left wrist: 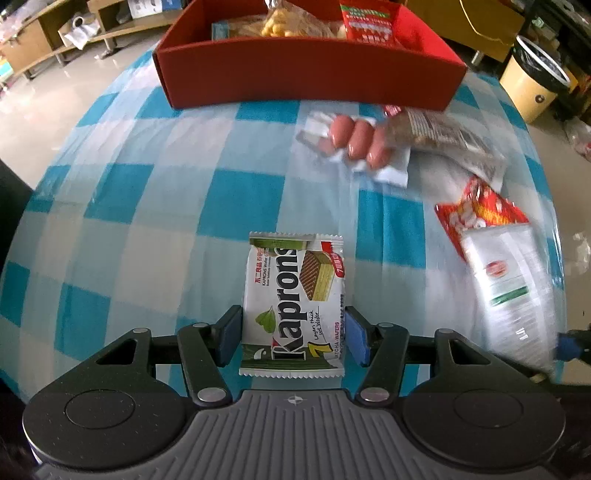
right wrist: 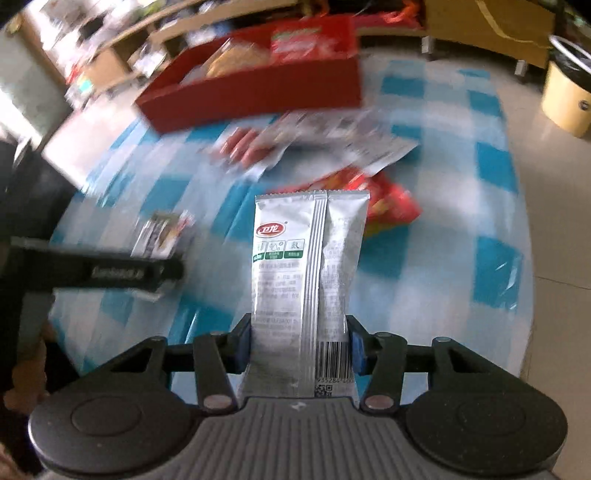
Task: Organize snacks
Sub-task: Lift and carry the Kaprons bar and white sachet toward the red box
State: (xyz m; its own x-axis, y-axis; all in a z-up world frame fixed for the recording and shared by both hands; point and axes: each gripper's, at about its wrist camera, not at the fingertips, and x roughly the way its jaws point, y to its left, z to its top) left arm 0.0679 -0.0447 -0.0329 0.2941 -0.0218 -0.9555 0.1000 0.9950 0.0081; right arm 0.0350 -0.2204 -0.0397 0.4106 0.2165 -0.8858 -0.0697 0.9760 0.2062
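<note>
Snacks fill the red box (left wrist: pixel 310 79) at the frame's top: yellow puffs (left wrist: pixel 277 27), a red packet (left wrist: pixel 369 24). Left gripper (left wrist: pixel 293 334) pinches the wafer pack (left wrist: pixel 291 295) at lower centre; right gripper (right wrist: pixel 297 341) pinches a silver packet (right wrist: pixel 306 266).

right gripper (right wrist: pixel 297 345) clamping silver snack packet (right wrist: pixel 308 266), red box (right wrist: pixel 258 94) beyond

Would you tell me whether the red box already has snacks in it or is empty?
Partly filled: the red box holds a yellow puffed-snack bag and a red packet, as the left wrist view shows.
</note>
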